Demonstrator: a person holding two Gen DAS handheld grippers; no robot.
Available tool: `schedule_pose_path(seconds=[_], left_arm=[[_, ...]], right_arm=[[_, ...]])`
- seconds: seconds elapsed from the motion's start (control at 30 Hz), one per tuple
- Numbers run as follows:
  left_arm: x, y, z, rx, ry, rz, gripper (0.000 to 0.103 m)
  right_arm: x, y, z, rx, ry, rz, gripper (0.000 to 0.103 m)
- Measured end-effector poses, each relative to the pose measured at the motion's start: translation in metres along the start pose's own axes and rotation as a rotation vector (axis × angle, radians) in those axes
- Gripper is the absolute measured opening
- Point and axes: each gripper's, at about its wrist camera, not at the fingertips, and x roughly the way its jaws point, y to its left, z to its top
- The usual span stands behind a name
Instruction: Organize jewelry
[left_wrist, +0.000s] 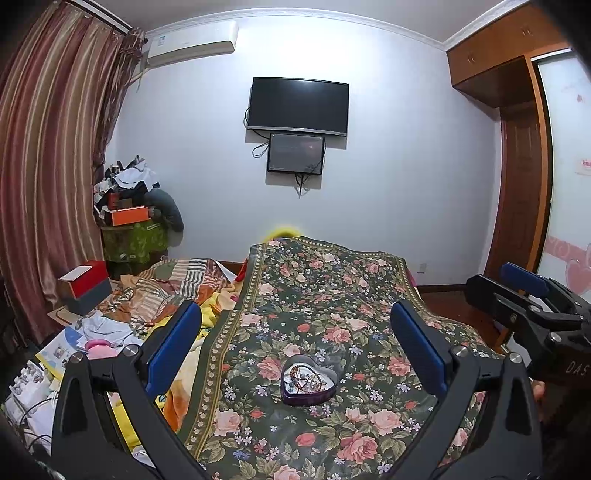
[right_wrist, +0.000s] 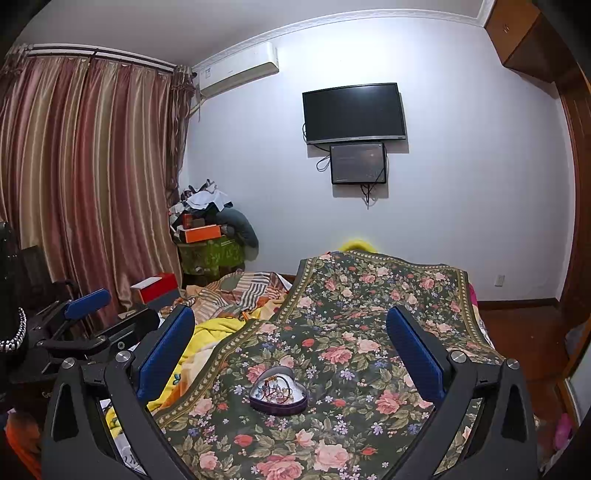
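The flowery cloth (left_wrist: 332, 295) is bare all around the heart box (left_wrist: 308, 380); messy blankets (left_wrist: 173, 291) pile up left.

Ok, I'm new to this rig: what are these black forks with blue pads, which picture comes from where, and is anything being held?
They are two hand-held grippers, one in each of a person's hands, each carrying a fisheye camera looking along its fingers. One picture is from the left gripper, the other from the right gripper. Both stand open and hold nothing. Each also shows in the other's view, at the edge. Ahead, on the floral cloth, sits an open heart-shaped tin with a tangle of jewelry inside, untouched.
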Motion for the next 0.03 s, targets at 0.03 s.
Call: schedule_pose_path(seconds=[0.03], left_arm=[[0.0005, 0.0001, -0.0001, 0.001, 0.002, -0.001, 0.103]], right_arm=[[0.0001, 0.0, 0.0, 0.0, 0.0, 0.0, 0.103]])
